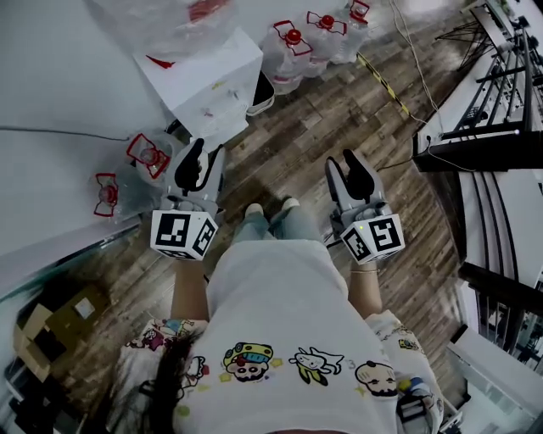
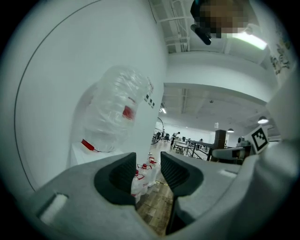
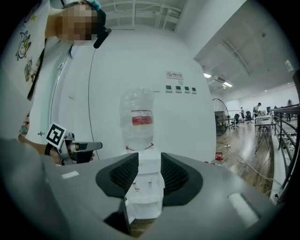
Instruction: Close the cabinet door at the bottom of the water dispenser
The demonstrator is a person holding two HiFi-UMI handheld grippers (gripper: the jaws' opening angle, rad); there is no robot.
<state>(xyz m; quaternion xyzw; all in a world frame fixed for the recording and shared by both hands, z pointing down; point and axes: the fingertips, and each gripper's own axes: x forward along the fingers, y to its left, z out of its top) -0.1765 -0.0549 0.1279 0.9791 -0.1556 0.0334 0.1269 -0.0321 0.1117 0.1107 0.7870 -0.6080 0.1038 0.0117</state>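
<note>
The white water dispenser [image 1: 204, 80] stands against the curved white wall with a clear bottle [image 1: 170, 21] upside down on top. At its lower right corner a dark panel with a white rim [image 1: 261, 93] sticks out; it appears to be the cabinet door standing ajar. The right gripper view shows the dispenser [image 3: 147, 187] straight ahead between the jaws, its lower door edge [image 3: 123, 214] swung out. My left gripper [image 1: 202, 157] and right gripper [image 1: 352, 163] are both open and hold nothing, a step short of the dispenser. The left gripper view shows the bottle [image 2: 117, 117] off to the left.
Several full water jugs with red caps [image 1: 297, 42] line the wall right of the dispenser, and two more [image 1: 148, 157] sit left of my left gripper. A cardboard box [image 1: 51, 326] lies at lower left. Desks and a railing [image 1: 484, 136] run along the right, and a cable crosses the wood floor [image 1: 407, 51].
</note>
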